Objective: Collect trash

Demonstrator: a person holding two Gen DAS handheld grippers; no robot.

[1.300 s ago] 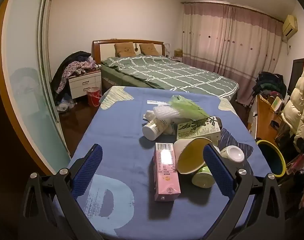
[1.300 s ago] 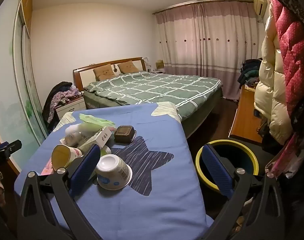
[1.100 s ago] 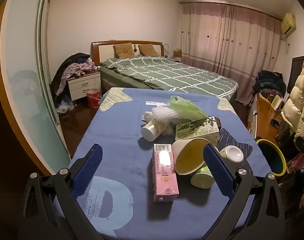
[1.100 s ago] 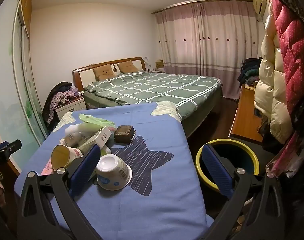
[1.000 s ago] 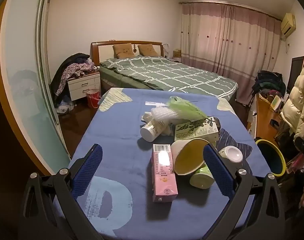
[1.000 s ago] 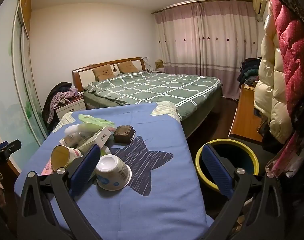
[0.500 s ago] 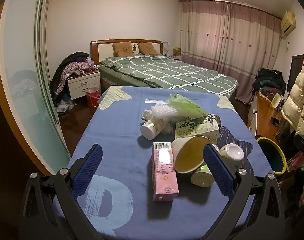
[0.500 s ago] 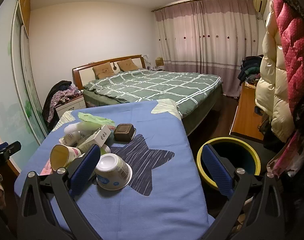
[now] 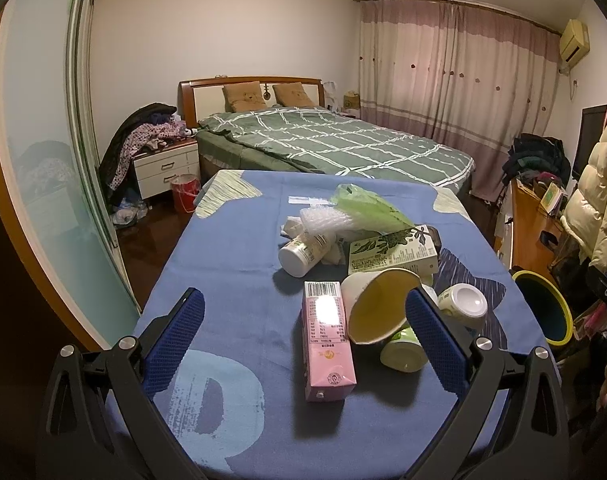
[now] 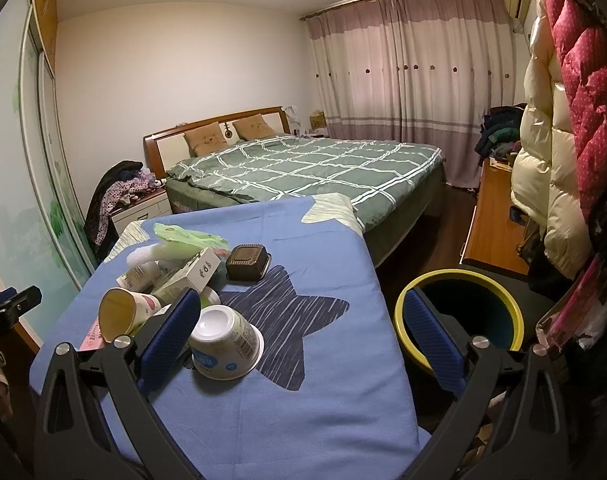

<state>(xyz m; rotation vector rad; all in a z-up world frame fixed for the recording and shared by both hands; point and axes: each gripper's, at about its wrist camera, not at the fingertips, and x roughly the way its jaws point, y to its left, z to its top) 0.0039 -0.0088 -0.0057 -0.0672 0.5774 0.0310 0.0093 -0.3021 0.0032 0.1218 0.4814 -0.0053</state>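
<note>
Trash lies in a pile on a table with a blue cloth (image 9: 231, 248). A pink carton (image 9: 327, 344) lies nearest my left gripper (image 9: 303, 328), which is open and empty above the table's near edge. Beside the carton are a tipped paper cup (image 9: 377, 308), a green-leaf box (image 9: 391, 250), a white bottle (image 9: 305, 250) and a green plastic bag (image 9: 367, 210). My right gripper (image 10: 303, 328) is open and empty. An upturned white cup (image 10: 225, 344) lies by its left finger. A brown tray (image 10: 247, 262) sits farther back. A yellow-rimmed bin (image 10: 459, 320) stands on the floor right of the table.
A bed with a green checked cover (image 9: 327, 144) stands behind the table. A nightstand piled with clothes (image 9: 159, 160) and a red bucket (image 9: 183, 192) are at the left. A wooden cabinet (image 10: 491, 216) and hanging coats (image 10: 563, 140) crowd the right side.
Both grippers have drifted only slightly; the right view has tilted a little. Nothing on the table has moved.
</note>
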